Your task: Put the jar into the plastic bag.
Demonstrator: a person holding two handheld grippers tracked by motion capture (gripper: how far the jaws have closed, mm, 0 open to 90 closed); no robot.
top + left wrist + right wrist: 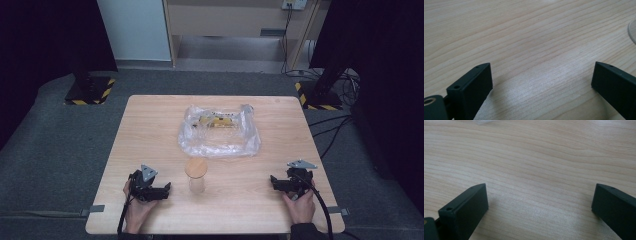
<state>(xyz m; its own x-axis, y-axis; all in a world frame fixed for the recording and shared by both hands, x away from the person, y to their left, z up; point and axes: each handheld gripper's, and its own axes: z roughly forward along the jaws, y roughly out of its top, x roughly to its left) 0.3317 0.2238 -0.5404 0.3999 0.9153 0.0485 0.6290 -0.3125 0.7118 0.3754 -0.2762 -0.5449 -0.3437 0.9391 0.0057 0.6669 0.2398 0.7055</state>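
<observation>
We hold the left gripper (167,187) low over the near left part of the wooden table (150,130), its jaws spread wide with nothing but bare wood grain between them in the left gripper view. Our right gripper (273,180) sits near the table's right edge, its jaws equally wide apart and empty. Between the two, nearer the left one but clear of both, stands a clear glass jar (196,176) with a round wooden lid; in the left gripper view just a pale curved sliver of it (632,31) enters at the right edge. Beyond the jar lies a crumpled clear plastic bag (220,132). Something yellow and dark shows through its folds, but we cannot make out what it is.
</observation>
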